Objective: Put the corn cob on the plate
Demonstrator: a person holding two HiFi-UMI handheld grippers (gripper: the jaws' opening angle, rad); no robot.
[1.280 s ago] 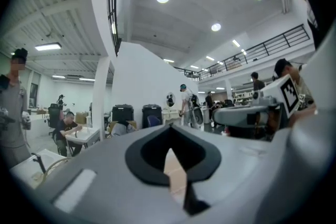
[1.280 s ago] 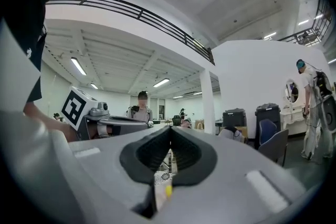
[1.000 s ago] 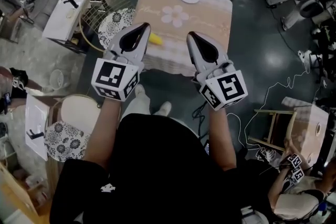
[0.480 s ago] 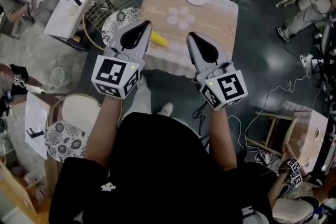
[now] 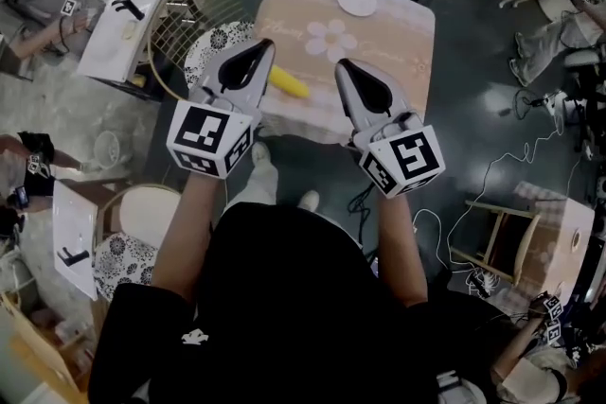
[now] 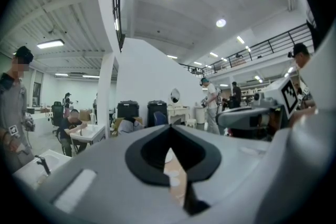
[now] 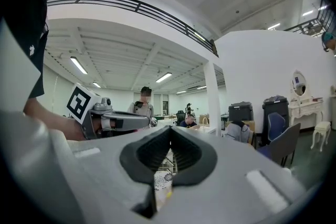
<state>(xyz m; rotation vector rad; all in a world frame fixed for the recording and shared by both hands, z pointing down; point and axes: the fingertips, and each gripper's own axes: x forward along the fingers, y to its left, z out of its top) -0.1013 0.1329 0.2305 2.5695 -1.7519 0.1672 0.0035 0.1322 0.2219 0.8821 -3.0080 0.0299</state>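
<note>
My left tongs and right tongs are both closed tight with nothing in them, held side by side over the near edge of the worktop. The corn cob lies on the worktop between them, closer to the left tongs. The plate sits well beyond the right tongs, at the far edge.

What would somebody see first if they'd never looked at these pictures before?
The left claw and right claw, big, grey and shut, each with a black-and-white cube, point toward a small table. A bright yellow corn cob lies on it near the left claw's tip, and a white plate sits at its far edge.
</note>
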